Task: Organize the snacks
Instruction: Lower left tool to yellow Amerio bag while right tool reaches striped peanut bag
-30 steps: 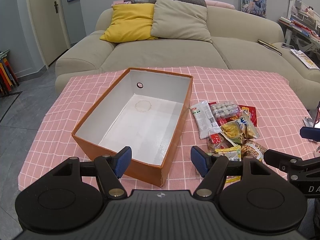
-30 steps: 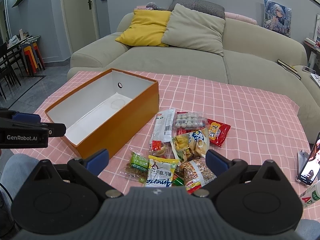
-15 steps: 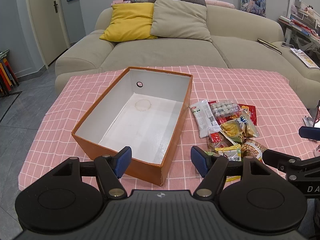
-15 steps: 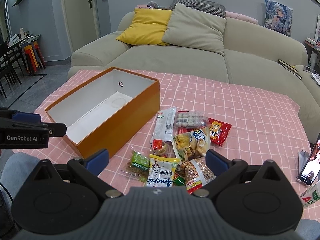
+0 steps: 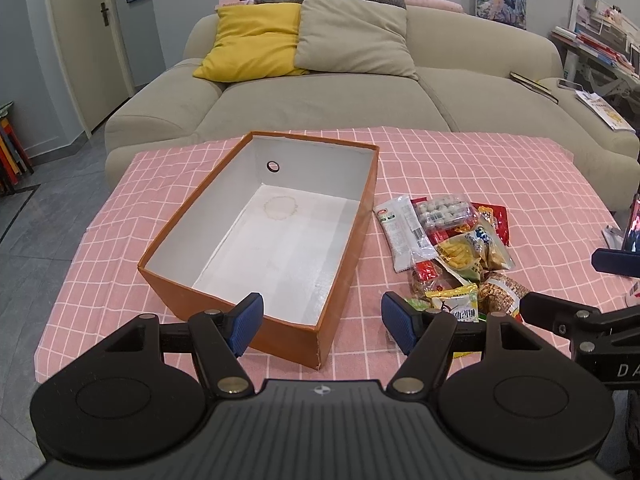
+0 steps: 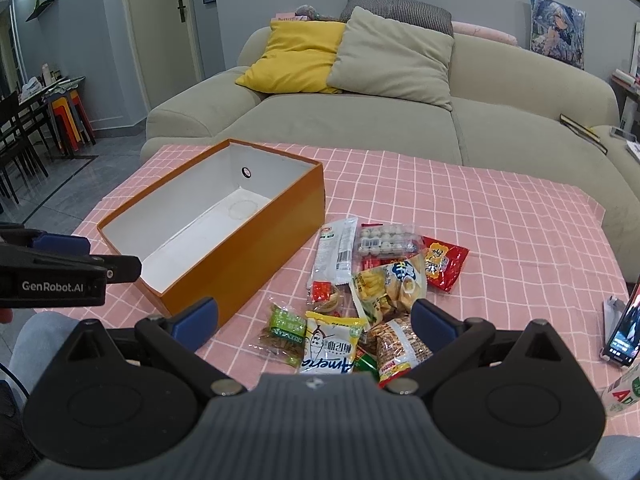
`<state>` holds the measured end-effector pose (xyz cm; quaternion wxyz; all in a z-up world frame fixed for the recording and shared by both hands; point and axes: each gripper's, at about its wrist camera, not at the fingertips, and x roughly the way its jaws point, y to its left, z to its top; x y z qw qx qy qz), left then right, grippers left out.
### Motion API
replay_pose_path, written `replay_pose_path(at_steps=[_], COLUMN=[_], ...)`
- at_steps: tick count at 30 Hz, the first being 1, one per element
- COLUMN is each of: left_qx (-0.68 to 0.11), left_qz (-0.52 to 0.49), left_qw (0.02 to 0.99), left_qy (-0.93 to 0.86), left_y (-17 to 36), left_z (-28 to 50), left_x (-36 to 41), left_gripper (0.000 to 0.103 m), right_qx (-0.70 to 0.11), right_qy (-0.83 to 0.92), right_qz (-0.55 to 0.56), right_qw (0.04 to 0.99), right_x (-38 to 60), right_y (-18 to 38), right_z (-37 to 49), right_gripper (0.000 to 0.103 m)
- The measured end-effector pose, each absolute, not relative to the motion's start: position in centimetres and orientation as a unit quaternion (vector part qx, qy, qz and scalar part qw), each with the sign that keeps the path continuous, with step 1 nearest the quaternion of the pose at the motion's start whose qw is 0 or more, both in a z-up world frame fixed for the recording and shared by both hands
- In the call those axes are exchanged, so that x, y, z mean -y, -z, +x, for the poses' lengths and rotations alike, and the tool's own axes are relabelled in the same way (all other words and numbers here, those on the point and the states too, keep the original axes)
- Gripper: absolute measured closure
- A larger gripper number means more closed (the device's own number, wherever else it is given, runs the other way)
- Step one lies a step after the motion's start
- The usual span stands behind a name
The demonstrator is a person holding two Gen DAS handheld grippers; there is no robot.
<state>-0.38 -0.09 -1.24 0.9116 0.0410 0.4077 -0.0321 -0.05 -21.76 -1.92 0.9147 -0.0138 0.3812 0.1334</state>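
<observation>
Pink tablecloth point(image 6: 460, 208): snacks point(image 6: 372, 284) between right gripper's point(image 6: 314, 318) spread jaws.

Pink checked tablecloth point(image 6: 460, 216) covers the table. Beige sofa point(image 5: 328, 96) behind it; yellow cushion point(image 5: 252, 42) and grey-beige cushion point(image 5: 352, 34) lean side by side, touching, against the backrest. Phone point(image 6: 622, 332) propped upright on a stand at the table's right edge, screen lit. Closed door point(image 6: 160, 36) at left. Stacked coloured stools point(image 6: 70, 120) beside dark dining chairs point(image 6: 18, 132). Anime poster point(image 6: 556, 28) on the wall.
</observation>
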Motion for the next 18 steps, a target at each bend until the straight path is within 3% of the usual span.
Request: replay_pose_path(at_steps=[12,18], left_qx=[-0.418,-0.436], left_qz=[0.064,0.063], left_qw=[0.899,0.886], left_qy=[0.113,0.145], left_y=[1.4,2.3], left_z=[1.3,2.7], left_x=[2.7,4.4], left_gripper=[0.037,0.037], right_qx=[-0.393,-0.418], right_qy=[-0.123,-0.122], right_qz=[0.033,0.027], right_qw=[0.911,0.900], right_x=[24.1,25.2], right_y=[3.2,5.0], right_z=[1.5,2.6], right_gripper=[0.004,0.013])
